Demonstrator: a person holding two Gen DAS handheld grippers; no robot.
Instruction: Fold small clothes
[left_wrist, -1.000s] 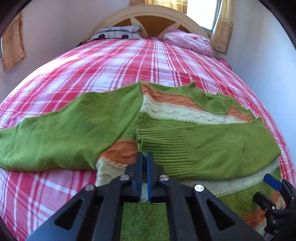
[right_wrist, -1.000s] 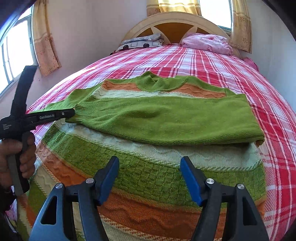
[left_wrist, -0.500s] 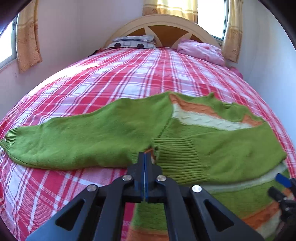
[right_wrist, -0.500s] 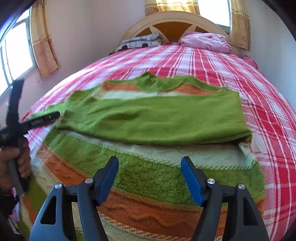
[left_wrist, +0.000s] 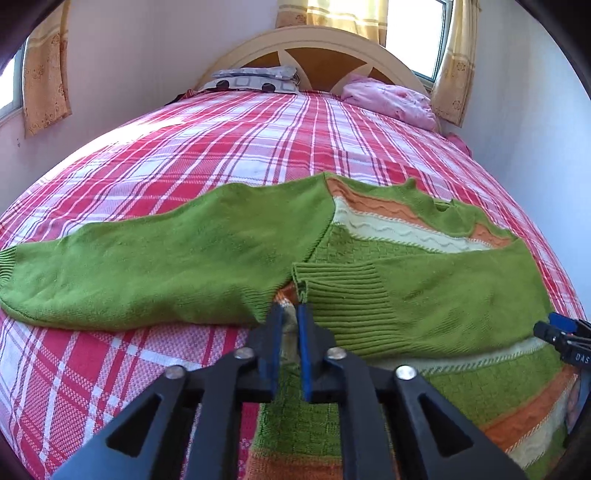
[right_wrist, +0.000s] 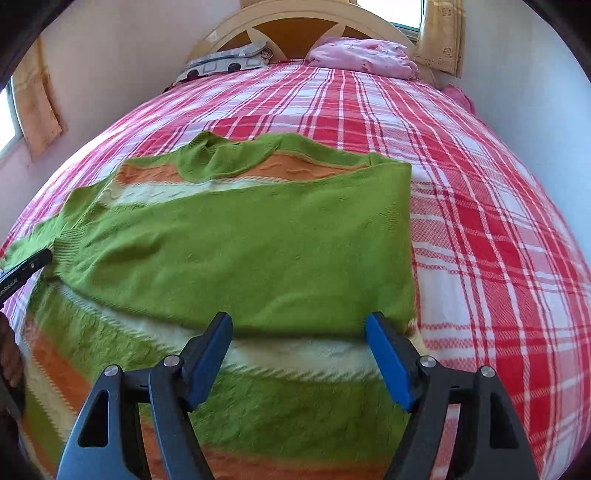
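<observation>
A green sweater (left_wrist: 424, 295) with orange and cream bands lies flat on the bed. One sleeve (left_wrist: 147, 266) stretches out to the left. The other sleeve (right_wrist: 240, 240) is folded across the body, and its ribbed cuff (left_wrist: 332, 284) ends just ahead of my left gripper (left_wrist: 288, 308). The left jaws are opening a narrow gap and the cuff's corner lies free beyond the tips. My right gripper (right_wrist: 298, 319) hovers over the folded sleeve's lower edge near the sweater's right side. Its jaws are opening wide with nothing between them. Each gripper shows at the edge of the other's view.
The bed's red plaid sheet (left_wrist: 258, 147) spreads beyond the sweater in every direction. A patterned pillow (left_wrist: 255, 79) and a pink pillow (left_wrist: 388, 99) lie by the headboard (left_wrist: 314, 55). Walls close both sides. A hand (right_wrist: 7, 350) shows at the left edge.
The left jaws, shut before, have parted by the cuff's corner. The right gripper has shifted right toward the sweater's folded side edge and opened a little wider.
</observation>
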